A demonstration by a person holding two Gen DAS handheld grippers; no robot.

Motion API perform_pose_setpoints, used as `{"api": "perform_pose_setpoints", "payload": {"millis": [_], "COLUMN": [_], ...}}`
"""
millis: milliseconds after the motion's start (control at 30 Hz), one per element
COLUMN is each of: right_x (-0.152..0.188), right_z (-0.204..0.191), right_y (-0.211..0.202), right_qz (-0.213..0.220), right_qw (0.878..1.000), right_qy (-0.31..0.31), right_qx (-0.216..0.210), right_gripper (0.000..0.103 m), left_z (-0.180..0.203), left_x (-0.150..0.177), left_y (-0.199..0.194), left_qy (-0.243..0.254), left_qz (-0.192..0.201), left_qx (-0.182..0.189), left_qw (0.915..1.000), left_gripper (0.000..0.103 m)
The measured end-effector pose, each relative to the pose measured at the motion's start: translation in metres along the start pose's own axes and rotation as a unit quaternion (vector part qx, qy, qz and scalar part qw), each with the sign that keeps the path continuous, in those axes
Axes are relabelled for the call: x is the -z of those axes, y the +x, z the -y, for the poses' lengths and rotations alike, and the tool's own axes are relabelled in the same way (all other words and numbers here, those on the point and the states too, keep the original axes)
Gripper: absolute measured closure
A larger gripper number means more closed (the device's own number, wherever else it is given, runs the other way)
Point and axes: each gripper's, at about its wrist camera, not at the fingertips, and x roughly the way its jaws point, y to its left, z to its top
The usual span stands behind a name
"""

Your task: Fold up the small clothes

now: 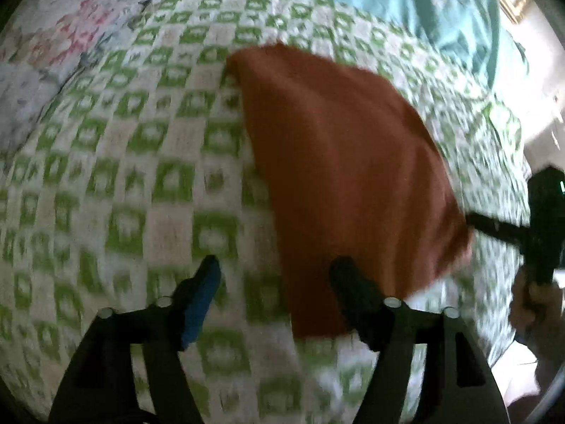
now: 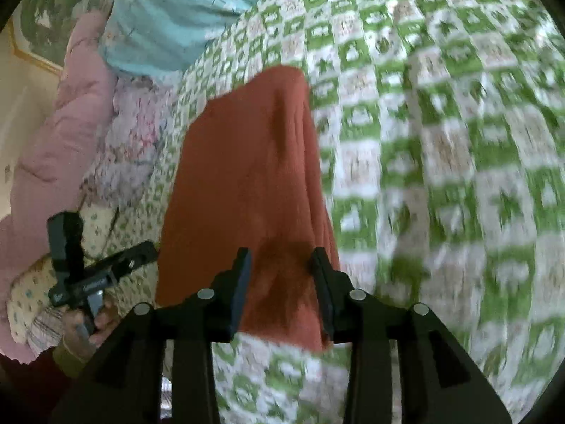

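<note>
An orange-red cloth [image 1: 339, 176] lies folded in a long strip on a green-and-white checked bedspread [image 1: 123, 183]. It also shows in the right wrist view [image 2: 247, 176]. My left gripper [image 1: 275, 268] is open, with its right finger over the cloth's near edge and its left finger over the bedspread. My right gripper [image 2: 280, 261] is open, with both fingers astride the cloth's near end and the cloth between them. The right gripper appears in the left wrist view [image 1: 494, 229] at the cloth's right edge. The left gripper appears in the right wrist view [image 2: 116, 265] beside the cloth's left edge.
A turquoise quilt [image 1: 406, 3] lies bunched at the far side of the bed. A floral pillow [image 1: 60, 39] sits at the far left. A pink quilted jacket [image 2: 46, 148] and a patterned sleeve are to the left of the right gripper. A framed picture [image 2: 46, 17] hangs on the wall.
</note>
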Motion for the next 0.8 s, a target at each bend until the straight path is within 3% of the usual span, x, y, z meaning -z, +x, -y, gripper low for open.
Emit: {"api": "perform_pose_setpoints", "payload": {"millis": [133,200,267,467,567,600,633,667,733,800], "right_x": [0.017,0.021,0.023,0.026,0.026,0.025,0.025,0.024,0.022,0.019], "right_z": [0.009,0.010,0.011,0.007,0.008,0.007,0.006,0.004,-0.002,-0.008], "right_y": [0.000,0.002,0.003,0.006,0.007,0.008,0.009,0.008,0.001,-0.020], "right_qz": [-0.002,-0.002,-0.001,0.000,0.002,0.001,0.000,0.000,0.008,0.042], "right_qw": [1.000,1.000,1.000,1.000,1.000,1.000,1.000,1.000,1.000,0.998], "right_qy": [0.010,0.007,0.007,0.005,0.007,0.007,0.004,0.000,-0.006,-0.014], "right_qx": [0.003,0.005,0.003,0.006,0.000,-0.002,-0.005,-0.005,-0.010,-0.042], "right_gripper": [0.062,0.062,0.062,0.062,0.062,0.064,0.087,0.099,0.098,0.098], "left_z": [0.011,0.017,0.023,0.030,0.024,0.022,0.023,0.025,0.028,0.028], "left_x": [0.040,0.051,0.056,0.055,0.044,0.041,0.040,0.040,0.042,0.043], "left_y": [-0.001,0.006,0.019,0.031,0.031,0.030,0.028,0.027,0.019,0.016], "left_qy": [0.021,0.035,0.045,0.040,0.010,0.005,0.007,0.012,0.015,0.007], "left_qz": [0.002,0.004,0.003,0.013,0.021,0.025,0.028,0.030,0.042,0.042], "left_qx": [0.007,-0.016,-0.040,-0.054,-0.042,-0.033,-0.033,-0.037,-0.049,-0.051], "left_qw": [0.9998,0.9993,0.9982,0.9977,0.9988,0.9991,0.9991,0.9988,0.9978,0.9978], "left_gripper": [0.030,0.030,0.030,0.039,0.063,0.078,0.090,0.092,0.096,0.097]}}
